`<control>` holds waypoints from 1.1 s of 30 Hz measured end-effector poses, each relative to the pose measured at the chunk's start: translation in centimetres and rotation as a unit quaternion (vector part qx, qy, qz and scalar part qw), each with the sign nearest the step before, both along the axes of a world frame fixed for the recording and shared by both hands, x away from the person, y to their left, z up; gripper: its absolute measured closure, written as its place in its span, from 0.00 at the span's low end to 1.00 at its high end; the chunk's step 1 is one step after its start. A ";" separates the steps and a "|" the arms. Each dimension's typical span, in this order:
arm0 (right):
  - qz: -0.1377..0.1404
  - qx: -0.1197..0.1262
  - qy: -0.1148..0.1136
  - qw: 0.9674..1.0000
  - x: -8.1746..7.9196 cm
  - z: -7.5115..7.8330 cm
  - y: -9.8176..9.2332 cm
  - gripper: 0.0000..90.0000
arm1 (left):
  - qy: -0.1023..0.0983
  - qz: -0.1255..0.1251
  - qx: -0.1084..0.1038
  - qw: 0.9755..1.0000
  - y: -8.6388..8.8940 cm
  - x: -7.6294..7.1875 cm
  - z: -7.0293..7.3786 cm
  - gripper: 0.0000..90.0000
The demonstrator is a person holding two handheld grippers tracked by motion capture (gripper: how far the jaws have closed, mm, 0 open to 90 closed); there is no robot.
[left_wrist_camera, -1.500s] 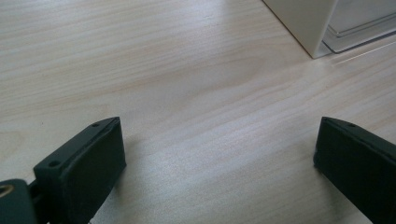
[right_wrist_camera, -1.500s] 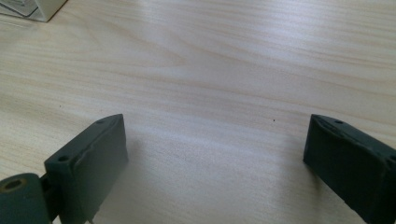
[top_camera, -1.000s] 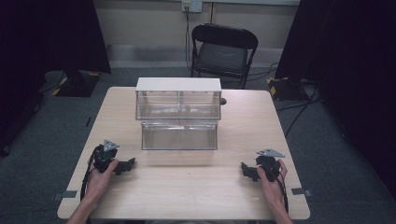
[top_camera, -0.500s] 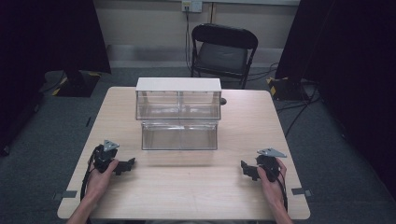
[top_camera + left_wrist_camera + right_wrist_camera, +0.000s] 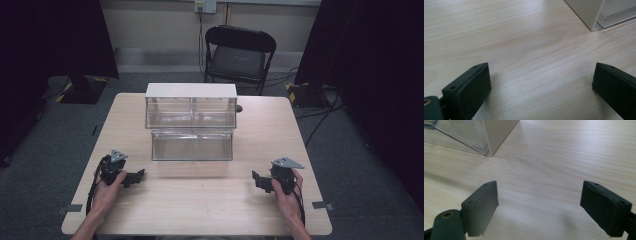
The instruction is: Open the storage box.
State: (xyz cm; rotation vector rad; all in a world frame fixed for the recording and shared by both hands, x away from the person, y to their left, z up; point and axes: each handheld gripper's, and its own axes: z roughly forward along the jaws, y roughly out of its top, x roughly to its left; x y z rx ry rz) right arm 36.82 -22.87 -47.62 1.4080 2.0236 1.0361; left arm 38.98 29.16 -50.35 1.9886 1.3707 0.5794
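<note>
The clear drawer unit point(image 5: 191, 122) stands mid-desk with its long axis running left to right, a white top over 2 transparent compartments and a lower clear drawer pulled out toward the person. Both grippers lie on the near side of it, well apart from it and from each other: the left gripper point(image 5: 136, 176) off its near-left corner, the right gripper point(image 5: 258, 180) off its near-right corner, each pointing inward toward the desk's middle. Neither looks clearly nearer, so either hand could reach the drawer front by a forward and inward move. In the left gripper view the jaws stand wide apart with nothing between them, and the unit's white corner point(image 5: 587, 12) shows ahead to the right; in the right gripper view the jaws are likewise spread and empty, with the unit's corner point(image 5: 491, 132) ahead to the left. The desk point(image 5: 200, 205) is pale wood, bare around the unit. Beyond it stand a black folding chair point(image 5: 239, 55) and grey floor.
</note>
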 end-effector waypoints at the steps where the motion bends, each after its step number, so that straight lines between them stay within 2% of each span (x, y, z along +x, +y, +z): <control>1: 0.002 -0.001 -0.001 1.000 0.0 0.1 0.2 0.16 | 0.000 0.000 0.000 1.000 0.0 0.0 0.0 0.02; 9: 0.023 0.001 -0.011 1.000 -0.2 0.5 1.1 0.16 | 0.000 0.000 0.000 1.000 0.0 0.0 0.0 0.02; 33: 0.055 0.014 -0.032 0.998 -0.7 2.6 3.6 0.15 | 0.000 0.000 0.000 1.000 0.0 0.0 0.0 0.02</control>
